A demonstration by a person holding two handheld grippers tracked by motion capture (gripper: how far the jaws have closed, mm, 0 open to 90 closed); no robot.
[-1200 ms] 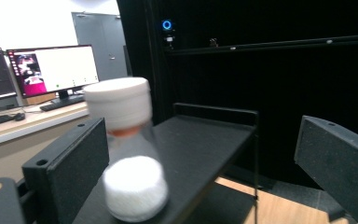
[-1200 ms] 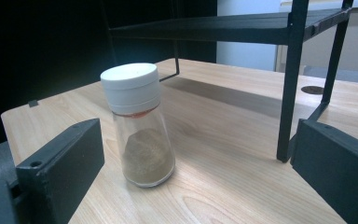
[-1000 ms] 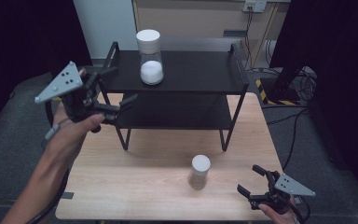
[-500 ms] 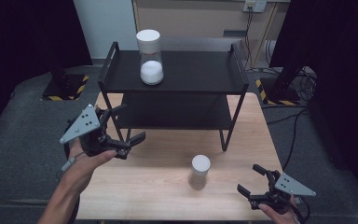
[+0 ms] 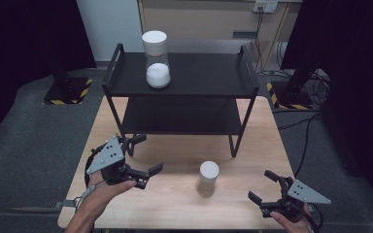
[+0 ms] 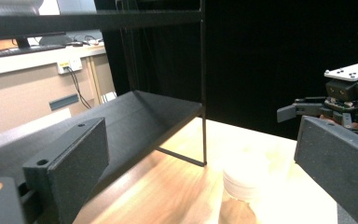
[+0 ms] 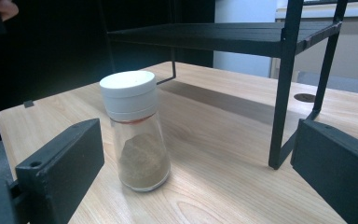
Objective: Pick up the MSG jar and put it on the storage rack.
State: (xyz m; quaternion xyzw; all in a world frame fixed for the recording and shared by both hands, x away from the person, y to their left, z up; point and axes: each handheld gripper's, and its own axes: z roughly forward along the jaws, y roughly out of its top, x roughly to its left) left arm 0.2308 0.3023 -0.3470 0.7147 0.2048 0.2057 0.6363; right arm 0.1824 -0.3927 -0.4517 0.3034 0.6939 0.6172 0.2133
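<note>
A small glass shaker (image 5: 208,177) with a white cap and brown powder stands upright on the wooden table (image 5: 175,204), right of centre. It also appears in the right gripper view as the shaker (image 7: 136,132), a short way ahead between the spread jaws. My left gripper (image 5: 144,154) is open, low over the table's left part, pointing right toward the shaker (image 6: 243,186). My right gripper (image 5: 263,187) is open at the front right corner. A taller jar (image 5: 156,59) with a white lid and white powder stands on the black shelf's top tier (image 5: 199,77).
The black two-tier metal shelf (image 5: 179,116) spans the back half of the table, its legs (image 7: 283,88) standing on the wood. Dark floor and stands surround the table. Bare wood lies between the two grippers.
My left gripper has dropped from beside the shelf's upper left down and toward the near side, ending low over the table. The right gripper and the shaker have stayed put.
</note>
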